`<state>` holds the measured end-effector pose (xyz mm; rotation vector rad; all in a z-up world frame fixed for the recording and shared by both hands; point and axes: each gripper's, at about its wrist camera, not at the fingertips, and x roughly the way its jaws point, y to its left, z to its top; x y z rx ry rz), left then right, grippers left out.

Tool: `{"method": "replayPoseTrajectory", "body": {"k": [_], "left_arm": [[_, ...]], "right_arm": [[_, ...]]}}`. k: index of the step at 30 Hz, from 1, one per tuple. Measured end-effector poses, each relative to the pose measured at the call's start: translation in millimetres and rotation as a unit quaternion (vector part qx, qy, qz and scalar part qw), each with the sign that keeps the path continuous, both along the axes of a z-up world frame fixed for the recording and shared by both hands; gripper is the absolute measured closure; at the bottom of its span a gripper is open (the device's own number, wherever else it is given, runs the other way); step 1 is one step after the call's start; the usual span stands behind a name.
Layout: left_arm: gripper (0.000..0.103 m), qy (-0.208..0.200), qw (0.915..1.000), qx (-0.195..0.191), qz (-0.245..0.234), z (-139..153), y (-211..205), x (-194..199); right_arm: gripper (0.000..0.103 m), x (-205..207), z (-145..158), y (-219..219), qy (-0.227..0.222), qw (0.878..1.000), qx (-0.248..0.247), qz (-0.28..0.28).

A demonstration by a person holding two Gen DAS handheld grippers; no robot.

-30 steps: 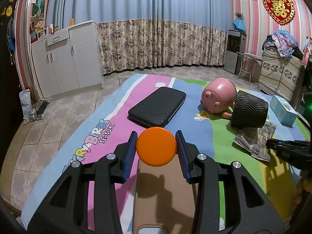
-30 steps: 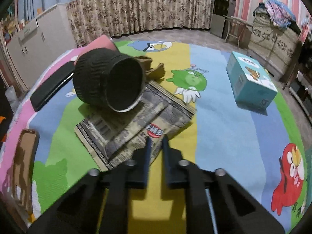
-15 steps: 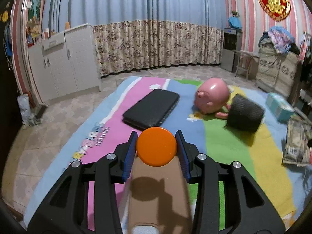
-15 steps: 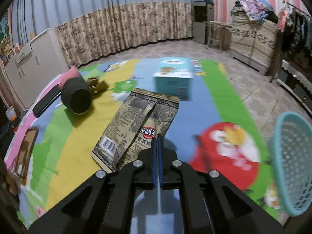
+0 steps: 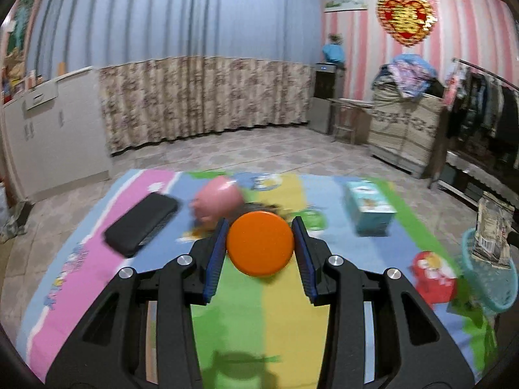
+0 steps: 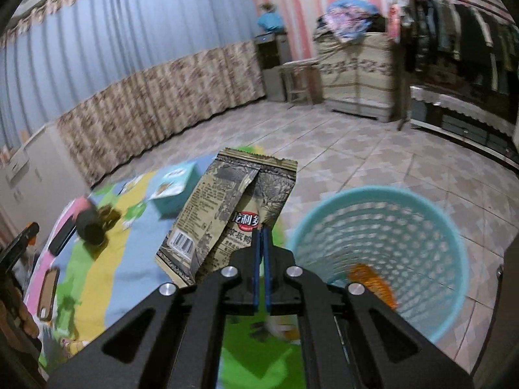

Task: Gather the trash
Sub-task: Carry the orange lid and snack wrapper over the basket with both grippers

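Observation:
A grey-and-tan snack wrapper (image 6: 233,201) hangs in the air, pinched at its lower edge by my right gripper (image 6: 261,231), which is shut on it. Just right of it stands the teal mesh basket (image 6: 431,227), with an orange wrapper (image 6: 373,278) lying inside. The left wrist view shows the same wrapper (image 5: 493,230) above the basket (image 5: 496,301) at the far right. My left gripper (image 5: 259,227) is shut on a round orange disc (image 5: 259,243), gripped by its sides between the blue pads, above the colourful play mat (image 5: 285,308).
On the mat lie a pink pig toy (image 5: 220,201), a black flat case (image 5: 139,223), a light blue box (image 5: 369,207), a dark ribbed cup (image 6: 90,227) and a brown phone case (image 6: 48,291). Tiled floor surrounds the mat; cabinets and a clothes rack line the walls.
My right gripper shut on the wrapper, lifted it off the mat and carried it right, up to the basket. My left gripper swung right and rose with the orange disc still in it.

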<state>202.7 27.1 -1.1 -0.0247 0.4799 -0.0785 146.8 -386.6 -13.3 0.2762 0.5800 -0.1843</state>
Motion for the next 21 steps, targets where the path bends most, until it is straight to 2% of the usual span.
{"method": "replayPoseTrajectory", "body": {"k": [10, 17, 21], "left_arm": [[0.064, 0.012, 0.995, -0.014, -0.098, -1.4, -123.7, 1.2], [0.064, 0.02, 0.9866, -0.011, -0.162, -8.1, -207.7, -4.8], [0.064, 0.019, 0.9805, -0.007, -0.195, -12.8, -252.0, -13.2]], "right_arm": [[0.101, -42.9, -0.5, -94.9, -0.011, 0.997, -0.001, -0.083], [0.101, -54.2, -2.9, -133.2, -0.005, 0.994, -0.012, -0.109], [0.101, -57.7, -10.8, -150.7, -0.001, 0.993, -0.001, -0.121]]}}
